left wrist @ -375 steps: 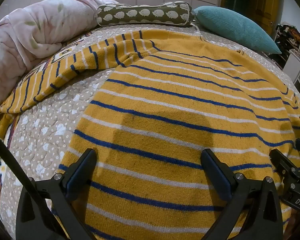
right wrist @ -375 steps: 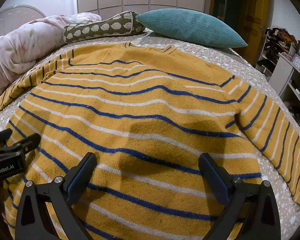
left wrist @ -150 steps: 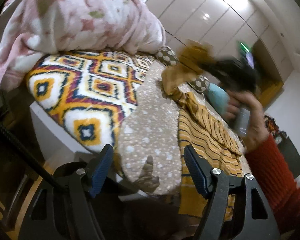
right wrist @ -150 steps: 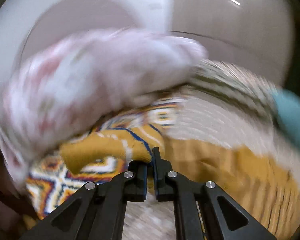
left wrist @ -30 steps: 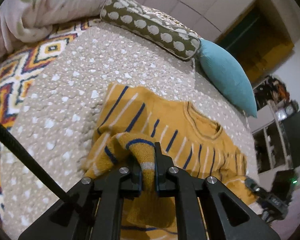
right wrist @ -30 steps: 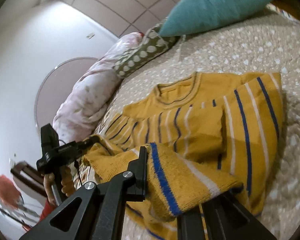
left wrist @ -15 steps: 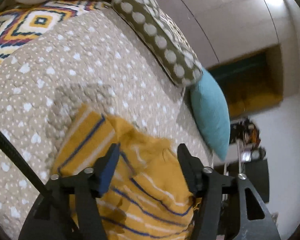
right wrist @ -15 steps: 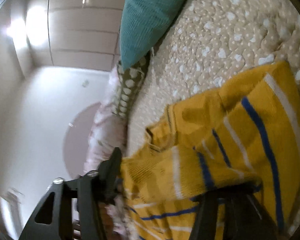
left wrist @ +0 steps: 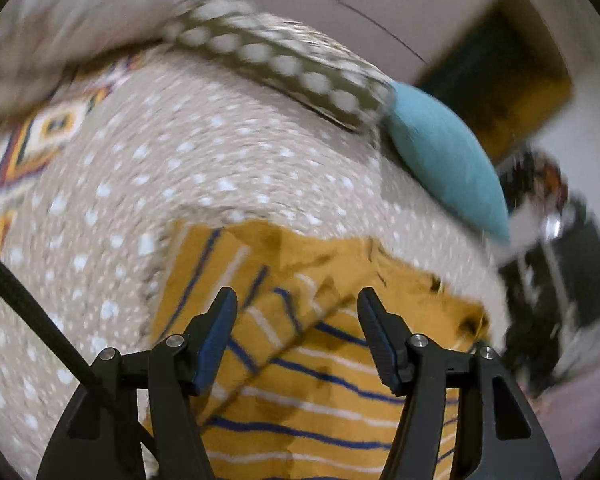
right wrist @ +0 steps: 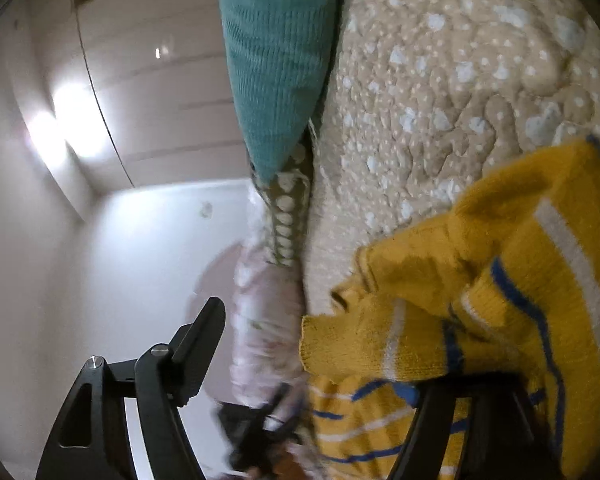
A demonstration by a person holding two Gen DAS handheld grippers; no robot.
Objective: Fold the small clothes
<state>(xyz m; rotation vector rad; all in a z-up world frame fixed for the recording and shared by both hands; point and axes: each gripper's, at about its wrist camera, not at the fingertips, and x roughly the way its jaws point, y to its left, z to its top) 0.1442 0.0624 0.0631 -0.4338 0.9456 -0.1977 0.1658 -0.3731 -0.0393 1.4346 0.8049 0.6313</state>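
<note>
A yellow sweater (left wrist: 320, 400) with blue and white stripes lies folded on the dotted beige bed cover (left wrist: 180, 168). My left gripper (left wrist: 298, 320) hangs over its upper part. Its jaws are opening, and nothing is pinched between them. The left wrist view is blurred. In the right wrist view, which is rolled far over, the sweater (right wrist: 520, 280) bunches at the lower right. My right gripper (right wrist: 320, 360) has its jaws opening. One finger (right wrist: 200, 340) stands free, and loose knit drapes over the other and hides it.
A teal pillow (left wrist: 440, 160) and a spotted olive bolster (left wrist: 280, 60) lie at the head of the bed. A pink floral duvet (left wrist: 80, 12) is piled at the far left. Dark shelves (left wrist: 572, 260) stand past the bed's right edge. Pale wardrobe doors (right wrist: 160, 100) stand behind.
Both grippers were shut on folds of the sweater a second ago and have let go. The fabric now rests on the sweater. The right gripper has rolled sideways.
</note>
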